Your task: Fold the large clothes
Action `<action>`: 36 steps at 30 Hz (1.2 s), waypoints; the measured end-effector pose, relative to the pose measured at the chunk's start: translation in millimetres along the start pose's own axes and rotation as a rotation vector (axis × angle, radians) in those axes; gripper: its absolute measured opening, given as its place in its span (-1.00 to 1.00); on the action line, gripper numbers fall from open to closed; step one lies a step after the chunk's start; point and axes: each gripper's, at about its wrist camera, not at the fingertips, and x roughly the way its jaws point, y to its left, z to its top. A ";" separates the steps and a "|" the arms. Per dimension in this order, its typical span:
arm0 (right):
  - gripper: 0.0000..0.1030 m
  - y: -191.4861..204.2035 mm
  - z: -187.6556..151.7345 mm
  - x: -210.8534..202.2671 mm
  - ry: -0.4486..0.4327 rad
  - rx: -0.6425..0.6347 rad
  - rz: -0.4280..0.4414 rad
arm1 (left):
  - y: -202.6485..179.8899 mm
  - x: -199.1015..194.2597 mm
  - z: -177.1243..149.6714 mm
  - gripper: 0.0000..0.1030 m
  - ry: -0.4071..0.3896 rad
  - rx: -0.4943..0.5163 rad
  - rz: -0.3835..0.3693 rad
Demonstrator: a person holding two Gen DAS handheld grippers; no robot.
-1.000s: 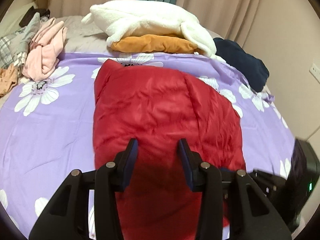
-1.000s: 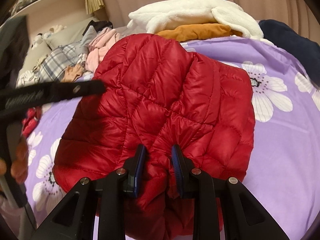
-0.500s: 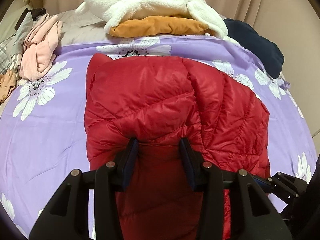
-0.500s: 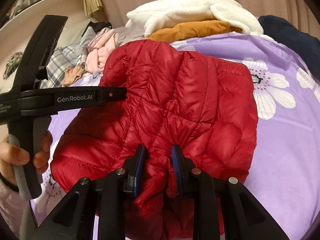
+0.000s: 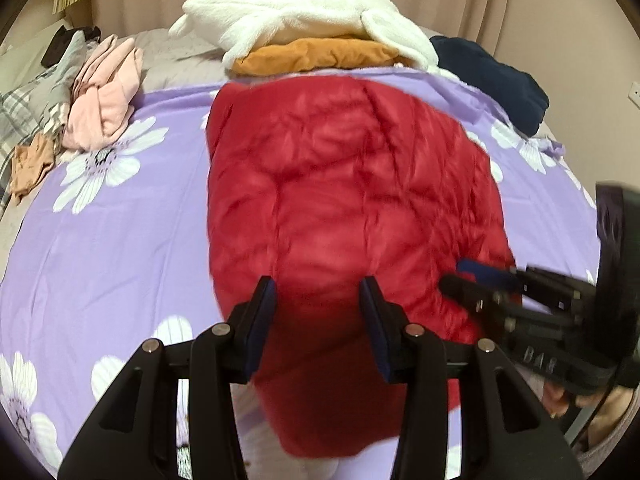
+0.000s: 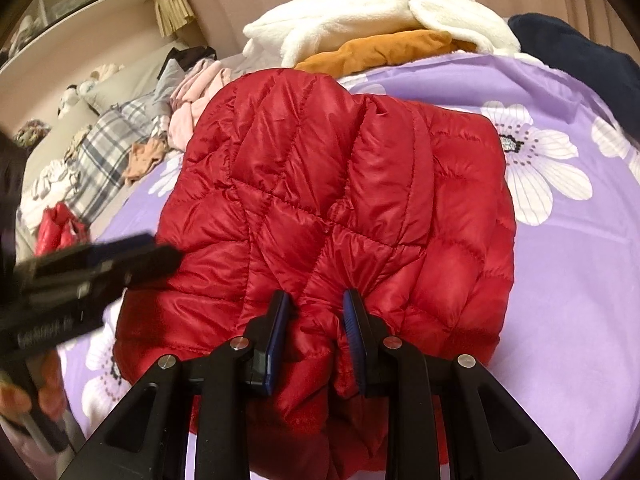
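Here the red puffer jacket (image 6: 340, 208) is laid on the purple flowered bedsheet (image 6: 560, 280), just in front of the stack of a white fleece (image 5: 304, 20) and an orange garment (image 5: 320, 54), so that a flat surface is offered for folding. A bunched ridge of the jacket's near edge is pinched between the fingers of the right gripper (image 6: 316, 312), probably so that this edge can be lifted and carried over the rest. The left gripper (image 5: 318, 304) is held spread wide above the jacket's near part; nothing is seen clamped in it, and it seems to be kept ready for a second hold. The jacket appears shiny and quilted in diagonal stitched panels, puffed and springy, already doubled into a rough rounded block, with its near hem hanging off toward the cameras. Loose pink clothes (image 5: 104, 92) are left well to the side of the jacket.
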 end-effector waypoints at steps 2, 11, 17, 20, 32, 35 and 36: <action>-0.47 0.5 -0.4 0.0 0.003 -0.001 -0.002 | 0.8 -0.6 -6.2 -0.14 0.005 -0.003 0.000; -0.47 4.1 2.3 1.2 0.022 -0.009 -0.028 | 5.3 8.3 -14.9 -0.11 0.048 -0.030 -0.004; -0.47 3.3 3.1 -11.6 0.016 0.008 -0.028 | 5.8 2.3 -20.8 -0.10 0.050 -0.051 -0.013; -0.47 4.5 -0.1 -21.1 0.004 -0.005 -0.036 | 6.0 0.1 -22.6 -0.10 0.052 -0.058 -0.016; -0.42 3.1 -9.5 -16.5 0.021 -0.035 -0.077 | 5.7 3.2 -27.0 -0.04 0.055 -0.063 -0.013; -0.42 3.9 -10.6 -12.7 0.024 -0.031 -0.077 | 7.7 6.0 -26.4 0.00 0.057 -0.063 -0.013; -0.41 4.1 -10.8 -12.4 0.024 -0.031 -0.077 | 8.3 6.9 -26.2 0.01 0.057 -0.063 -0.013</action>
